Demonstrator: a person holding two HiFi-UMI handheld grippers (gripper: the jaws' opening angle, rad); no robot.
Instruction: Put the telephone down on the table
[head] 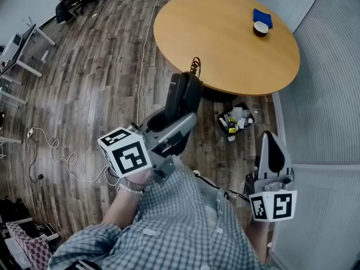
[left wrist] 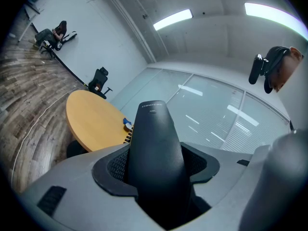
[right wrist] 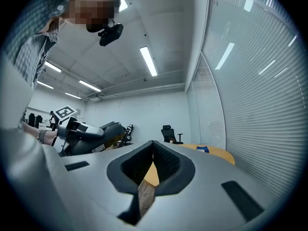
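You're holding the phone point(left wrist: 154, 129) clamped in the left tongs point(left wrist: 156, 166), not yet reaching the tabletop point(head: 225, 38) at 12 o'clock; right tongs point(right wrist: 153, 150) together, empty.

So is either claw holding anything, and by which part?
Yes: the left gripper clamps a black telephone handset by its lower part, the top end sticking out past the jaws. The right gripper is shut and empty.

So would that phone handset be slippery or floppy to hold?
The telephone handset looks like smooth, hard plastic, so probably stiff yet somewhat slippery between the fingers. Its tapered, rounded shape could let it slide. The coiled cord looks springy and may tug it.
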